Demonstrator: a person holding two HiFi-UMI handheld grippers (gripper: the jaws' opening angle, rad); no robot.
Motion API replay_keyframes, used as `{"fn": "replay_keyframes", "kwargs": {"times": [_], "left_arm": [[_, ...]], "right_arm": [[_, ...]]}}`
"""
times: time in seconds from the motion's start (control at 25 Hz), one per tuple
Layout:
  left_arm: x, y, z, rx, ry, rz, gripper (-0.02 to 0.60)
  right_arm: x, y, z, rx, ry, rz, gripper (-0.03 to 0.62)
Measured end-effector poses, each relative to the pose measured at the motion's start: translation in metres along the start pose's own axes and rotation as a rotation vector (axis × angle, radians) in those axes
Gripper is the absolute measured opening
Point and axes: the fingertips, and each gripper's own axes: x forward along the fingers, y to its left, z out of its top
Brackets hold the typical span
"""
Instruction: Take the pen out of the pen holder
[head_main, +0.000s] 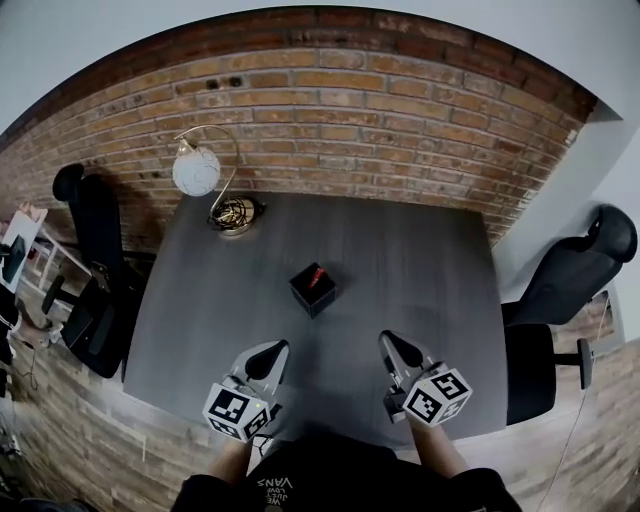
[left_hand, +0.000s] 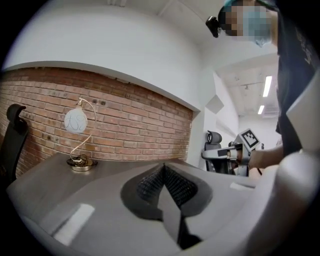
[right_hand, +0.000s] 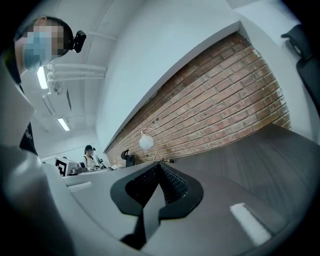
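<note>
Going left to right: a black chair sits off the table's left side. A lamp with a white globe stands on the table at the far left corner, by the brick wall. Next is the left gripper, down at the near edge. Its jaws are pressed together with nothing between them, and it points roughly toward the middle of the table.

Dead centre is the holder, a small black box, with the red pen poking out of the top and leaning a bit. It's well apart from both grippers. The right gripper mirrors the left one at the near edge, also clenched and empty. There's another chair off the right side.

My read is that this is the very start, the approach step. The pen's in the holder and it looks like nothing's been touched.

For the next move, I'd guess one gripper has to spread its jaws and reach forward to the holder. Then it gets a pad on either side of the pen's exposed end, squeezes, and lifts along the pen's lean. The holder looks light, so it could drag or tip, and the other gripper might need to steady it. The exposed bit of pen looks short, so aim matters.
</note>
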Motion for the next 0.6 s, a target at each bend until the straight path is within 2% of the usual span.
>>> {"fn": "replay_keyframes", "kwargs": {"times": [0.2,0.6], "left_arm": [[-0.009,0.028,0.013,0.010,-0.015,-0.055,0.052],[-0.020,0.071,0.010,-0.015,-0.019,-0.100,0.052]], "right_arm": [[0.023,0.027,0.017,-0.049,-0.036,-0.032,0.002],[0.084,0.058,0.054,-0.185,-0.073,-0.044,0.000]]}}
